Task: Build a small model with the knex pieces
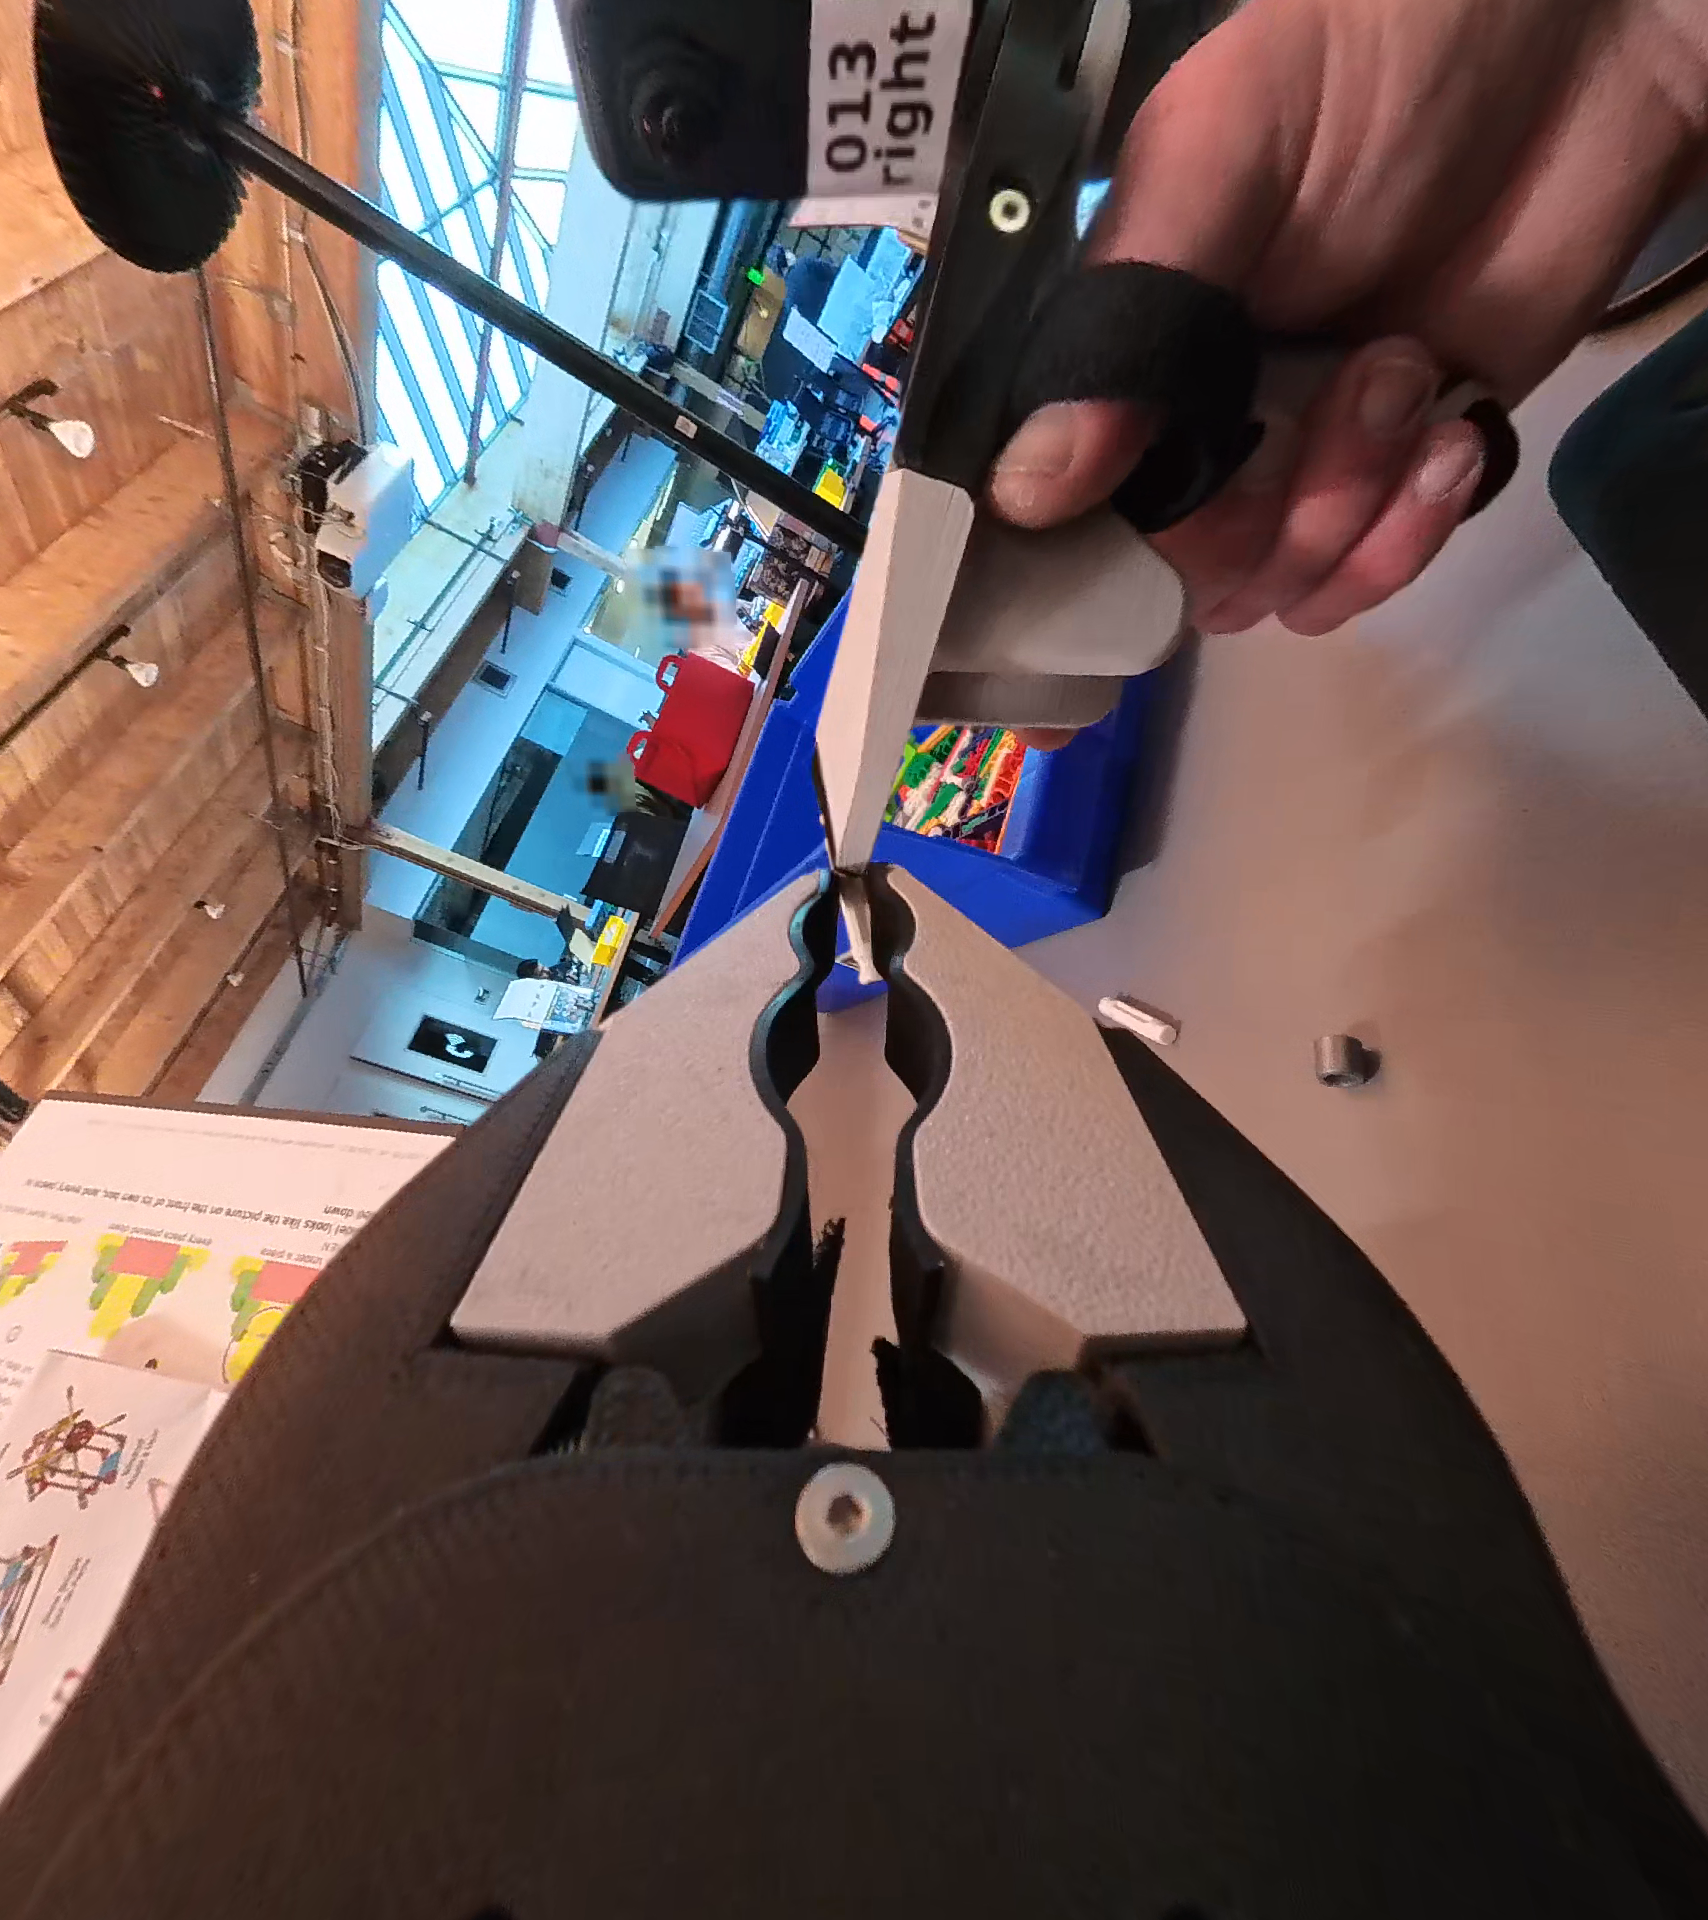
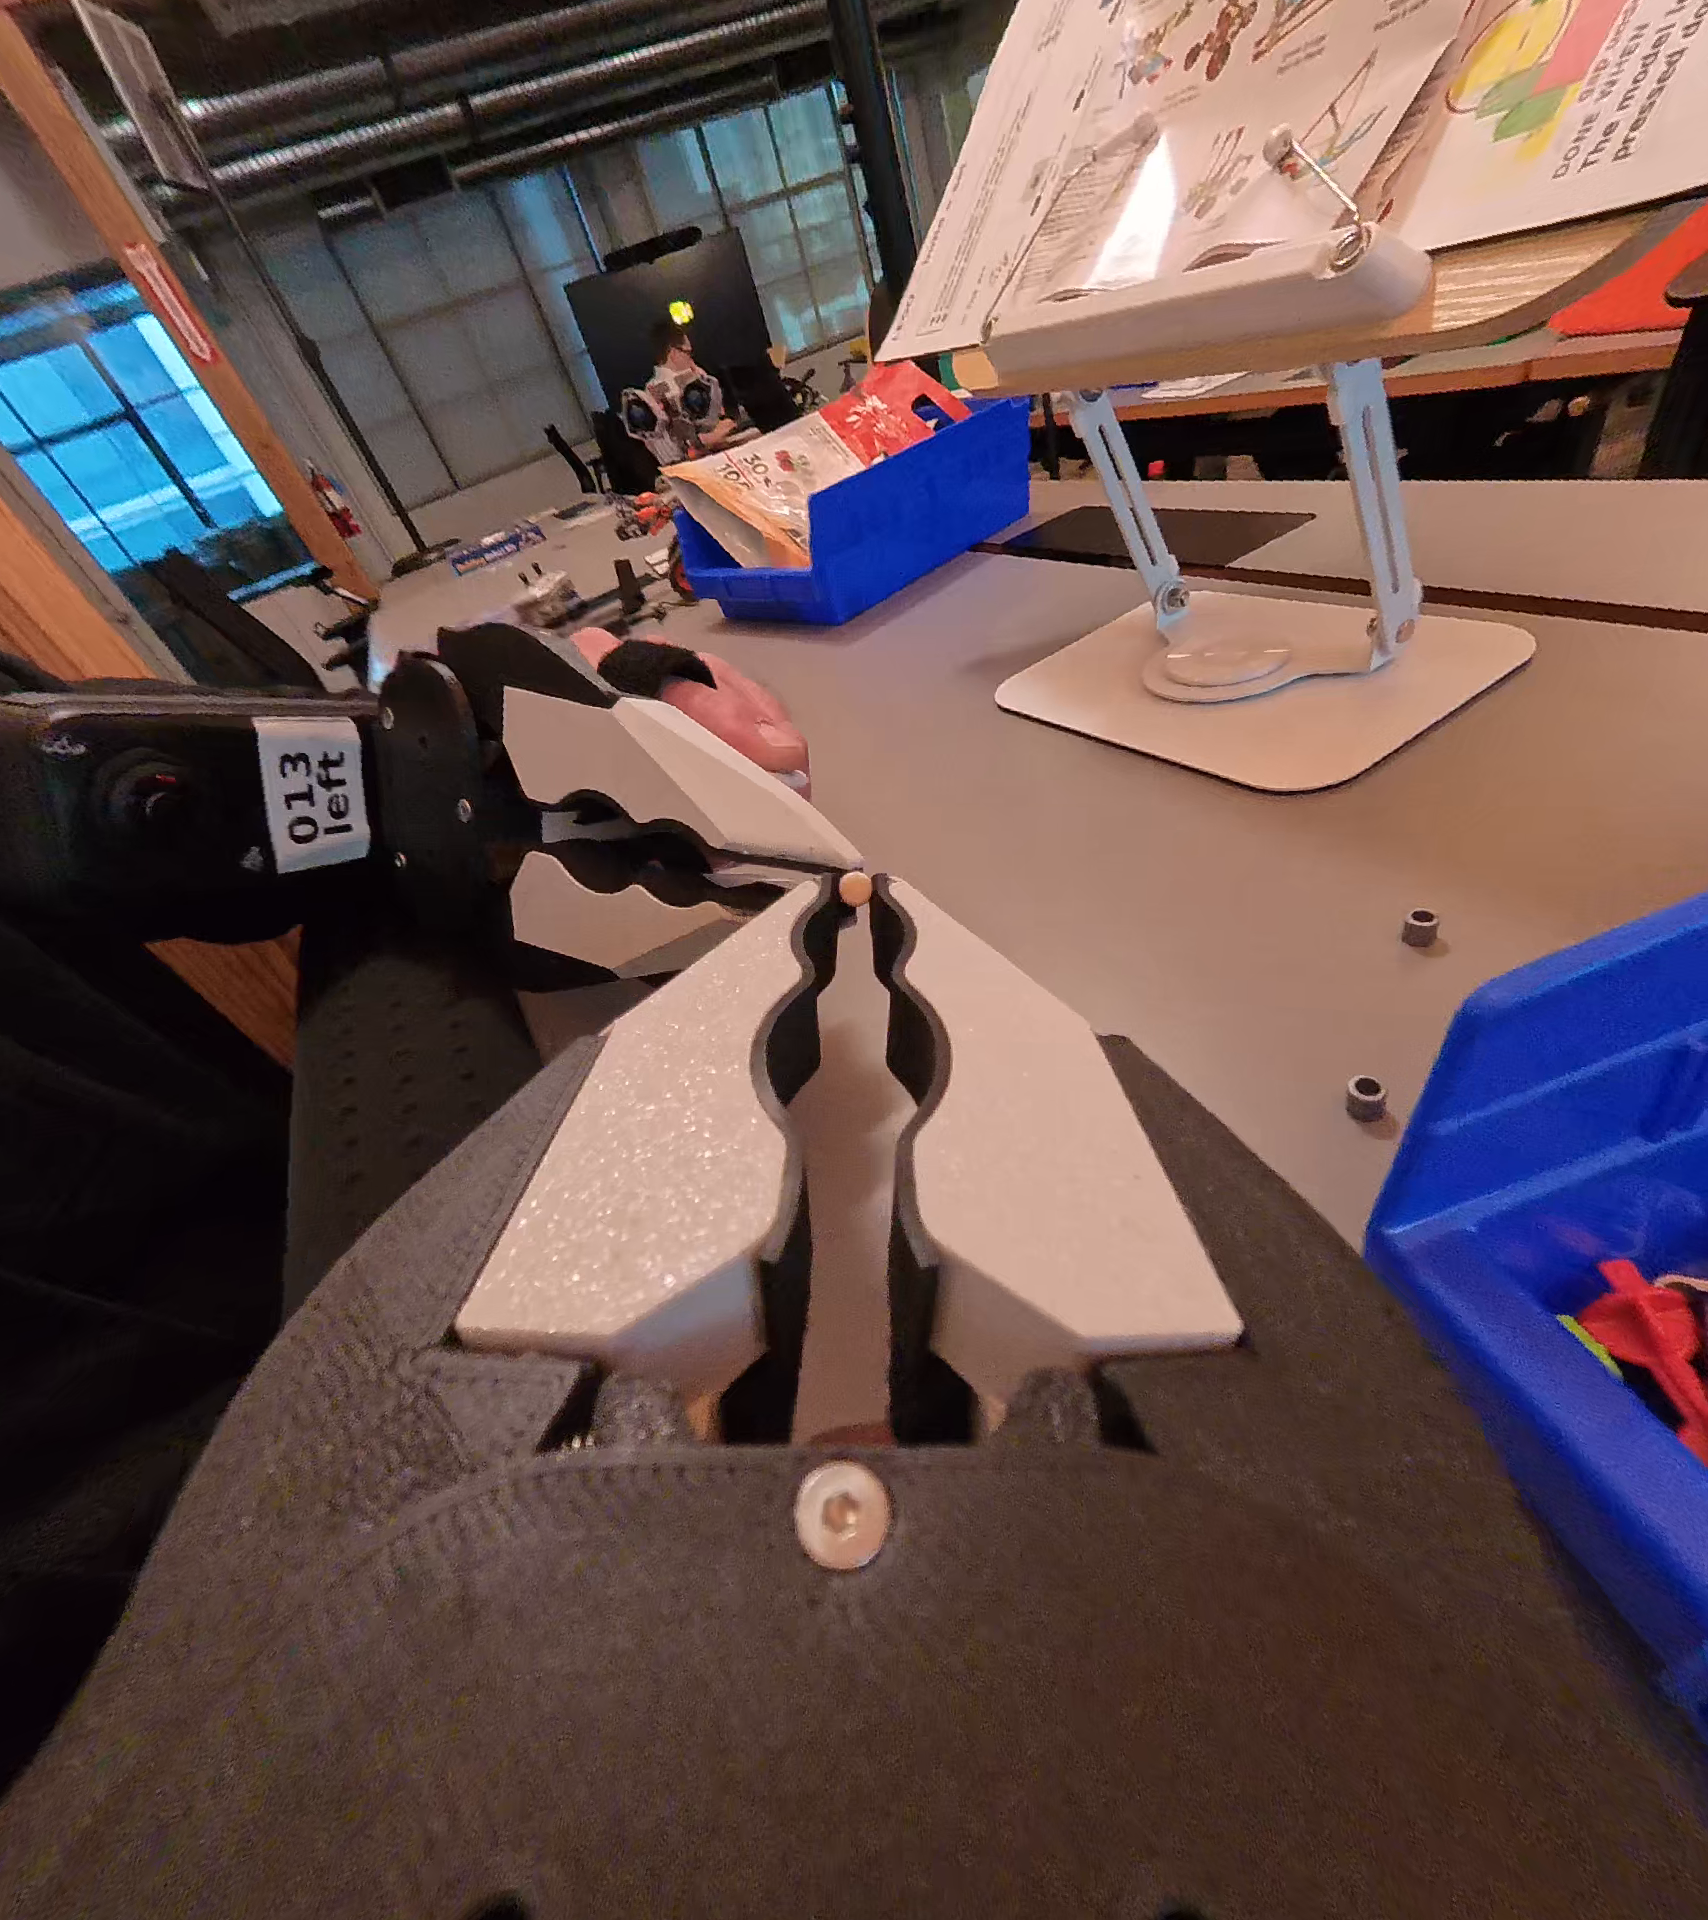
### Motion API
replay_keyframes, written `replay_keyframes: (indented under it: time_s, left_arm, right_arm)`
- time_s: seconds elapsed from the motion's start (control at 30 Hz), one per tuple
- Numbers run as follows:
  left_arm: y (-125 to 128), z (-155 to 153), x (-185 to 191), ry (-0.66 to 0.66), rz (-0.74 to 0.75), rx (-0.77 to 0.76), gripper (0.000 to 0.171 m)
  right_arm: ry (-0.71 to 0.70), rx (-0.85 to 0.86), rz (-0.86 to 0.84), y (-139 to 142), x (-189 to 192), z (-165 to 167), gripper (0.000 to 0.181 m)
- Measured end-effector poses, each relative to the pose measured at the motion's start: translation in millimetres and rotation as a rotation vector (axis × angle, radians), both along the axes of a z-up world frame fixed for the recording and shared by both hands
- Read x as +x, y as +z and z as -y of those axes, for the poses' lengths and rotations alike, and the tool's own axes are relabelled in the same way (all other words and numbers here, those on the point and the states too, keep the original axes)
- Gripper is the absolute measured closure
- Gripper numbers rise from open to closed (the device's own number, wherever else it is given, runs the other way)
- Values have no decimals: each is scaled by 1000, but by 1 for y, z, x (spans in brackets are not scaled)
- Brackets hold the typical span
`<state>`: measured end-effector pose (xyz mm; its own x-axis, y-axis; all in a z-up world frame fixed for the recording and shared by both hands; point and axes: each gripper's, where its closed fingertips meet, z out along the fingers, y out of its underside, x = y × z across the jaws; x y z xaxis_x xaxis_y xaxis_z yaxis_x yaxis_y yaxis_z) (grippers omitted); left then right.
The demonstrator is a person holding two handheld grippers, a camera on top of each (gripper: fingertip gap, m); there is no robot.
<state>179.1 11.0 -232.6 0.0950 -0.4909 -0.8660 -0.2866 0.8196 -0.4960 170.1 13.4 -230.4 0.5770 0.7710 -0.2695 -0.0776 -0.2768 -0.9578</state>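
1. Left wrist view: the left gripper has its jaws nearly closed, pinching a small white rod at the tips.
2. The right gripper grips the same rod, jaws narrow, tip to tip with the left.
3. A blue bin sits near right on the grey table.

blue bin; grey table; cream peg; grey-and-black left hand-held gripper
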Motion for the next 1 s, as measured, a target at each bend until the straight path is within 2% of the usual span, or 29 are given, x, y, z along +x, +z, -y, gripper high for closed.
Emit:
replay_keyframes:
  time_s: [0.07, 0.13, 0.27, 0.33, 0.43, 0.47, 0.5, 0.57, 0.67, 0.73, 0.83, 0.9, 1.0]
  left_arm:
    - [2, -1, 1, 4, 15, 7, 168]
    - [7, -7, 1, 21, 34, 18, 158]
    - [5, -48, -2, 109, 25, -88, 144]
    - [-9, -78, -3, 184, -26, -180, 142]
    - [-42, -123, -3, 318, -143, -310, 141]
    - [-52, -133, -2, 344, -175, -363, 141]
    - [-61, -142, 0, 363, -203, -419, 142]
    - [-80, -155, 5, 384, -255, -535, 144]
    - [-102, -164, 15, 380, -293, -701, 143]
    - [-112, -170, 21, 385, -311, -756, 145]
    - [-121, -178, 26, 423, -343, -759, 152]
    - [-123, -176, 30, 412, -363, -760, 163]
    - [-123, -174, 33, 399, -368, -734, 163]
  right_arm:
    - [-24, 25, 23, 2, 3, -1, 177]
    - [-81, 54, 52, 8, 17, -5, 177]
    - [-316, 99, 167, 12, 78, -25, 177]
    - [-434, 93, 263, 5, 112, -36, 177]
    - [-542, 35, 308, -8, 150, -47, 177]
    - [-565, 3, 316, -14, 158, -50, 175]
    - [-582, -24, 318, -19, 164, -52, 163]
    - [-595, -45, 316, -24, 169, -53, 149]
    - [-599, -35, 334, -26, 169, -52, 150]
    - [-593, -23, 350, -26, 166, -52, 150]
    - [-579, -16, 364, -27, 161, -51, 150]
    - [-570, -9, 366, -26, 158, -51, 151]
    - [-554, 9, 358, -21, 152, -49, 151]
